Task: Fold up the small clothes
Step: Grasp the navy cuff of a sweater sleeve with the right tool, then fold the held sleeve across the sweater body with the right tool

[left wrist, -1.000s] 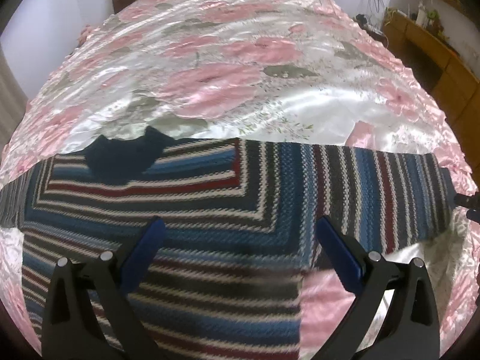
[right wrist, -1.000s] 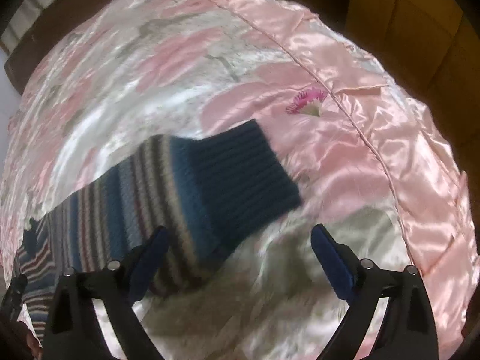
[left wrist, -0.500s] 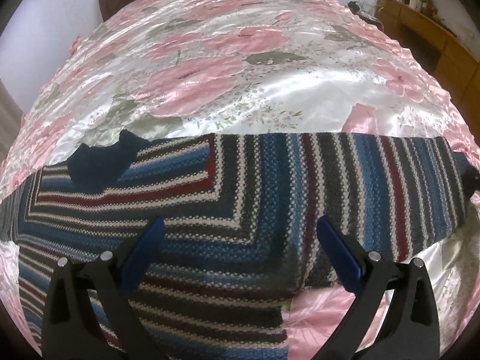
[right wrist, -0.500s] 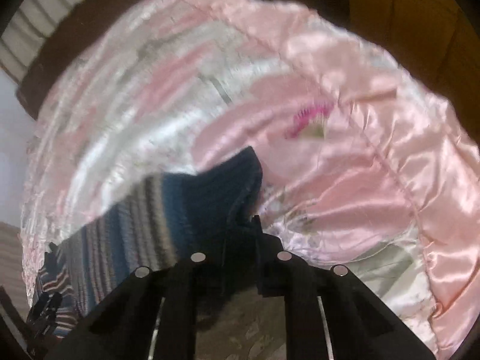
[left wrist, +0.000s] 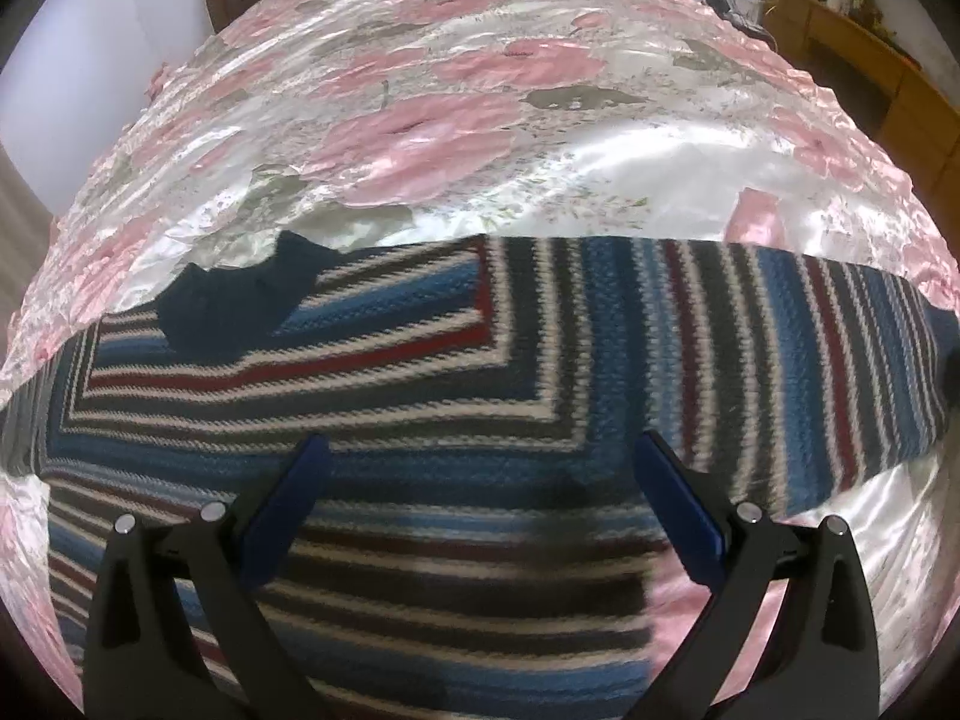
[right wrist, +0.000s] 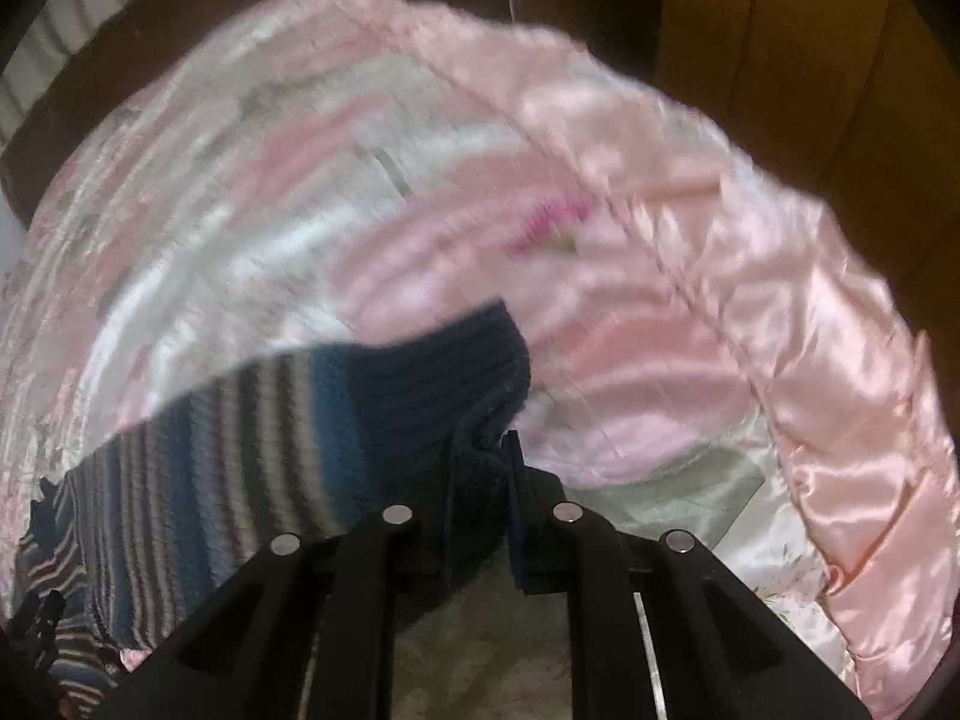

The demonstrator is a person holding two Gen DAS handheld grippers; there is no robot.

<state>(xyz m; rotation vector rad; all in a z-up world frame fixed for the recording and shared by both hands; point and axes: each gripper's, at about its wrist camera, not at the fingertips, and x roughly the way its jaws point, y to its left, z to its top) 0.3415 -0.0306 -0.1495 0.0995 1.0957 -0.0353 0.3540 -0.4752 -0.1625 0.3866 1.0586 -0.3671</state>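
Sweater: a striped knit sweater [left wrist: 456, 396] in blue, dark grey, cream and red lies spread flat across the near part of the bedspread [left wrist: 480, 138], a pink floral satin cover.
Collar: the navy collar [left wrist: 234, 306] sits at the sweater's far edge, left of its middle.
Sleeve: one sleeve [left wrist: 828, 372] stretches out to the right of the sweater's body.
Cuff: the navy ribbed cuff [right wrist: 456, 378] ends that sleeve, bunched and lifted slightly.
Left gripper: the left gripper [left wrist: 480, 450] hovers above the sweater's body, blue fingers [left wrist: 282, 516] spread wide apart.
Right gripper: the right gripper [right wrist: 480, 468] is clamped on the cuff.
Furniture: a wooden cabinet [left wrist: 864, 54] stands beyond the bedspread's right edge.
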